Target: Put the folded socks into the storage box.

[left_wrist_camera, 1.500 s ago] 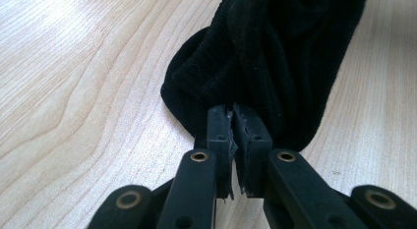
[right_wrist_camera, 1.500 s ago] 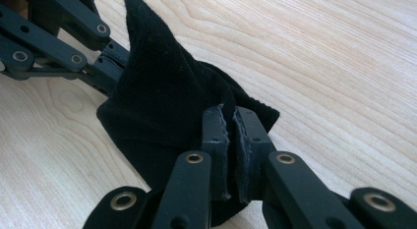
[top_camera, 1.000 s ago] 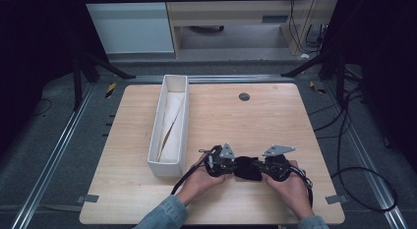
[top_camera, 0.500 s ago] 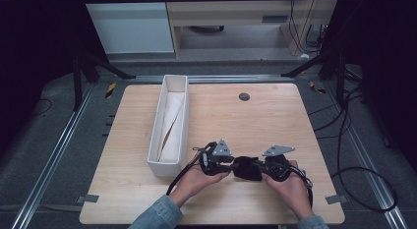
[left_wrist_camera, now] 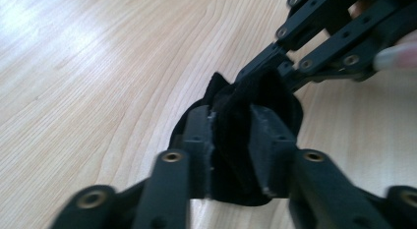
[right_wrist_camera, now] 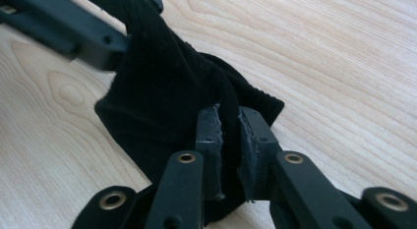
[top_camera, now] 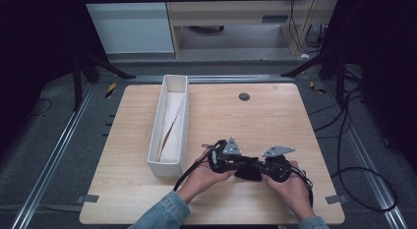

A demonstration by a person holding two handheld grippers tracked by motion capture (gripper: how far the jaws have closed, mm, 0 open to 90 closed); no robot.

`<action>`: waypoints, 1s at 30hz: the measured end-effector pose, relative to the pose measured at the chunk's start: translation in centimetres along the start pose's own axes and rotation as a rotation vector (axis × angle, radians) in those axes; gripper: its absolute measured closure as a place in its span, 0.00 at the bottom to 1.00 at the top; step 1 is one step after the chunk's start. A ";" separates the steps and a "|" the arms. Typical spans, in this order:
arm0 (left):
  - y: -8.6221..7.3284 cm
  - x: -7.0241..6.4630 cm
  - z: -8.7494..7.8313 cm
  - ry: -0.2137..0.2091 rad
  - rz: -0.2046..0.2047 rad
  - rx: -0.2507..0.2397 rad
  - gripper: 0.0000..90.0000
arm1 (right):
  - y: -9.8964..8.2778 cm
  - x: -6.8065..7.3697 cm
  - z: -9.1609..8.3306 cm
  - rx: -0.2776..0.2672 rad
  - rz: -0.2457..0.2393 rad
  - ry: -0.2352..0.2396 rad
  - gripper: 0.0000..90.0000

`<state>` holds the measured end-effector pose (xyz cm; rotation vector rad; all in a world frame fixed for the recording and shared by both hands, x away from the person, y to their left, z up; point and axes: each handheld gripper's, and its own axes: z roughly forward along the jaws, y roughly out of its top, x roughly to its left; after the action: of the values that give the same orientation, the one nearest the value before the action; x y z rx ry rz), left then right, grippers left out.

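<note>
Black cloth: a small dark knitted piece, maybe a sock (top_camera: 249, 169), was held between both grippers just above the table (top_camera: 275, 116), at about 6 o'clock of the table top.
Left gripper (left_wrist_camera: 231, 140): its fingers (left_wrist_camera: 199, 140) were clamped on one fold of the cloth; the jaws had just been closing a little, with the cloth between them.
Right gripper (right_wrist_camera: 229, 140): its fingers (right_wrist_camera: 209, 135) were pressed on a thin edge of the cloth, almost together.
White bin (top_camera: 169, 125): it stood at about 9 o'clock from the hands, well apart, with pale paper inside.
Risk, slipping: the right fingers held only a narrow edge, so a pull could probably draw the cloth out.
Risk, collision: the two grippers were very near, and their links could knock together.
Risk, bunching: the cloth was crumpled, so a fold could end uneven.
</note>
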<state>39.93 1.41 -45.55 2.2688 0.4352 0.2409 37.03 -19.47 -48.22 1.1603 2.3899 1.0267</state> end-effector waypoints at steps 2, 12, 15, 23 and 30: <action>-0.1 0.1 0.3 0.011 -0.007 0.014 0.88 | -0.2 0.0 0.0 0.003 0.004 -0.002 0.87; -1.0 1.1 2.3 0.075 -0.050 0.076 0.94 | -0.4 -0.3 -0.3 -0.016 0.020 0.009 0.83; -1.2 1.3 2.5 0.076 -0.058 0.078 0.94 | -0.4 -0.3 -0.5 -0.025 0.015 -0.003 0.77; -1.4 1.4 2.9 0.073 -0.072 0.084 0.94 | -0.3 -0.3 -0.9 -0.047 0.004 0.006 0.89; -1.7 1.5 3.5 0.078 -0.087 0.089 0.96 | -0.7 -0.7 -0.2 -0.025 0.025 0.011 0.93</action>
<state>41.98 0.62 -49.13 2.3263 0.5950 0.2705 36.95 -20.39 -48.60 1.1818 2.3698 1.0705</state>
